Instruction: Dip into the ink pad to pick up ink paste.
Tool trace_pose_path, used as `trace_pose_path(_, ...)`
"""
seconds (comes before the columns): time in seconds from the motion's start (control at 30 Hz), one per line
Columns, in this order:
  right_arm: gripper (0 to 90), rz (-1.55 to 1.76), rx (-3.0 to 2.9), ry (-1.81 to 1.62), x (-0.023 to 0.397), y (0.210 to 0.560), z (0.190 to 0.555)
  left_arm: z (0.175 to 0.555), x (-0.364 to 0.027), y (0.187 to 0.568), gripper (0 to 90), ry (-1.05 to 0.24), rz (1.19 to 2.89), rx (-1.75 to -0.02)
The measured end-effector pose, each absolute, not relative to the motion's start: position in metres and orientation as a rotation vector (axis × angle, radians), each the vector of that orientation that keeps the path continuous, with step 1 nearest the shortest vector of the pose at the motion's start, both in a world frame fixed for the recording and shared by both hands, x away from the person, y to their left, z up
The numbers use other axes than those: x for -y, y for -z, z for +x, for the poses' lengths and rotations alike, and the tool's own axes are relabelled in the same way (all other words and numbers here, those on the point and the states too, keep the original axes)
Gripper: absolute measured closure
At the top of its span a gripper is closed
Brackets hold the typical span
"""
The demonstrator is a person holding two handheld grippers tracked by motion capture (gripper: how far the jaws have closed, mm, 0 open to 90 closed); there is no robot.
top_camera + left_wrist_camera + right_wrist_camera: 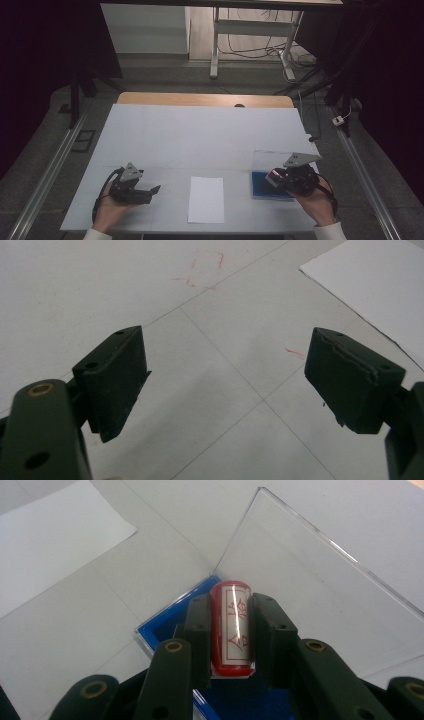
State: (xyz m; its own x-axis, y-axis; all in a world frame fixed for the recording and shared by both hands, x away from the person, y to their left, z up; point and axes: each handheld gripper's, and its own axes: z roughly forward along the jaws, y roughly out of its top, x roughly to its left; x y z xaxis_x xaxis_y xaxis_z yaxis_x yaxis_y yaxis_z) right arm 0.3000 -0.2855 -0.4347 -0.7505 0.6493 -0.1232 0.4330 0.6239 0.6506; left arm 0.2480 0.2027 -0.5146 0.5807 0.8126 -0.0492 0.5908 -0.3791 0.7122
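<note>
**Right gripper view: stamp clamped over the blue case**

Right gripper view gives me the clearest read, so I start there. My right gripper (235,630) has its two black jaws pressed against the sides of a red cylindrical stamp (232,630), whose white face carries red characters. The stamp sits between the pads with its face turned up toward the camera. Directly beneath it I see the blue case (165,630), and the case's clear lid (320,590) stands swung open on the far side, tilted away from the tray.

From the high view I place the same things on the table (165,135), which is covered in white. The right gripper (295,179) is at the near right, held in the person's right hand (317,200), and it hovers over the blue case (262,185); the stamp (273,176) shows as a small reddish tip at the gripper's front. The open lid (267,159) lies just behind the blue tray.

A white sheet of paper (206,199) lies flat at the near middle of the table, between my two grippers.

My left gripper (142,192) is at the near left, in the person's left hand (110,207), pointing toward the paper. In the left gripper view its jaws stand wide apart with only bare table surface between them, and a corner of the paper (380,285) shows at upper right.
</note>
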Motion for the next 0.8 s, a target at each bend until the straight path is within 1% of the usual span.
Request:
trace_pose_path(0.3,70.4,0.866,-2.5,-0.886,0.287,0.432,0.299,0.248,-0.203,0.515,17.6,-0.402,2.112,-1.109)
trace_pose_path(0.8,70.4,0.887,-2.577,-0.802,0.282,0.452,0.309,0.248,-0.203,0.515,17.7,-0.393,2.117,-1.106)
